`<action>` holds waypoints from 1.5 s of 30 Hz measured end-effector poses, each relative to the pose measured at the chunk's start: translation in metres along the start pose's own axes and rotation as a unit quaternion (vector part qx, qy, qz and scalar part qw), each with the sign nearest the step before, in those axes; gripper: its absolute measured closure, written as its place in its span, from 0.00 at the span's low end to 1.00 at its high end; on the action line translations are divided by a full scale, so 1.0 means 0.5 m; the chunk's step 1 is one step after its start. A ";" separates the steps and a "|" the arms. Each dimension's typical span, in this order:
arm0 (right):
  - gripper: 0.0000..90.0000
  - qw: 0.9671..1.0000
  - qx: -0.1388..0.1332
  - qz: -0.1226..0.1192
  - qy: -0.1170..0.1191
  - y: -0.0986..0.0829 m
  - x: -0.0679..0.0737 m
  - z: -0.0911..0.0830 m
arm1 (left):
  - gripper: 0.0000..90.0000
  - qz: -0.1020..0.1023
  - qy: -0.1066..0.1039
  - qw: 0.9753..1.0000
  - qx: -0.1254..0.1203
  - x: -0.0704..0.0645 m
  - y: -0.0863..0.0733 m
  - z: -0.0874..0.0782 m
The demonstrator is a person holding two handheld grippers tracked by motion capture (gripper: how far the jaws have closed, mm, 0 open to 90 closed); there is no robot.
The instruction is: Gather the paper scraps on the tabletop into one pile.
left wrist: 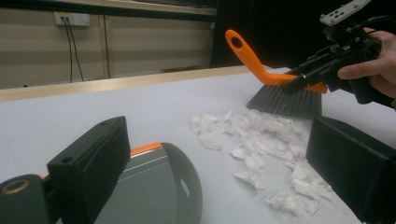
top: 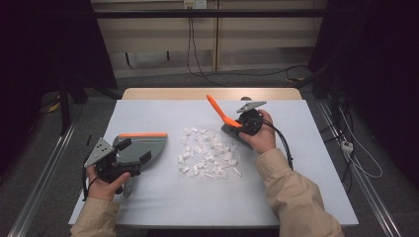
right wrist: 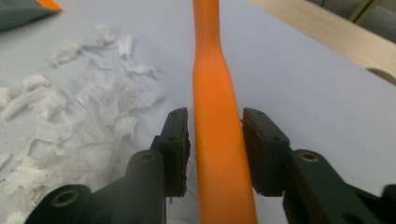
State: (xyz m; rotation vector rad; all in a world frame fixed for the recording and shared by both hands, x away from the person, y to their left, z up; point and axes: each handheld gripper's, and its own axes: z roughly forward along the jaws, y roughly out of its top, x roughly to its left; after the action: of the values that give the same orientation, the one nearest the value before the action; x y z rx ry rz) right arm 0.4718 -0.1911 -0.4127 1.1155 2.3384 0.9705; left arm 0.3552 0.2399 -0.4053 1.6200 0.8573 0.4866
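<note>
One loose heap of white paper scraps (top: 207, 153) lies in the middle of the pale table (top: 296, 197), and the work in hand appears to be sweeping it into the grey dustpan (top: 143, 145) that sits just to its left, orange lip edge turned away from the person. The small brush (top: 228, 123) stands at the far right edge of the heap, its dark bristles resting on or just above the table beside the scraps and its orange handle tilted up and away. The right gripper (right wrist: 212, 140) pinches that handle, one black jaw on each side, pressed close against the orange plastic in the right gripper view; a few bristle hairs show by the left jaw. The left gripper (top: 129, 154) reaches over the dustpan; in the left gripper view its jaws stand spread with the pan's curved grey wall between and below them, and I cannot tell that they grip anything. To do the sweep well, the pan probably wants to be clamped or pressed down first, with its open mouth turned toward the scraps and its lip flat on the table, so light paper does not slide under it. The brush should then likely travel in short, low strokes from the far right side toward the pan, bristles kept in contact with the surface. A fast flick could scatter the scraps, and a loose hold could let the handle twist between the jaws.
</note>
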 end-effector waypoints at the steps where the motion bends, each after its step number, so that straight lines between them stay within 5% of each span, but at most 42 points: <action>1: 0.74 1.000 0.004 0.000 -0.001 0.001 0.001 -0.001 | 0.07 0.000 -0.001 1.000 0.000 0.000 0.000 0.000; 9: 0.79 1.000 0.023 0.001 0.016 -0.006 0.005 -0.006 | 0.07 -0.001 0.001 1.000 -0.001 0.001 0.000 -0.003; 22: 0.79 0.997 -0.005 -0.024 0.079 -0.037 0.059 -0.041 | 0.07 0.000 0.002 1.000 0.000 0.000 -0.002 -0.003; 30: 0.79 0.997 -0.051 -0.031 0.057 -0.015 0.040 -0.065 | 0.07 0.000 -0.004 1.000 0.000 -0.002 -0.003 0.000; 45: 0.80 0.997 -0.063 -0.032 0.043 0.054 -0.019 0.045 | 0.07 -0.004 0.005 1.000 -0.002 0.000 -0.004 0.001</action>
State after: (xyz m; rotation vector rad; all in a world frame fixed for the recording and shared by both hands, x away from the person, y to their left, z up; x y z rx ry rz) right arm 0.5051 -0.1768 -0.4085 0.9626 2.3268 1.1461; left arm 0.3551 0.2398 -0.4073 1.6112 0.8690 0.4898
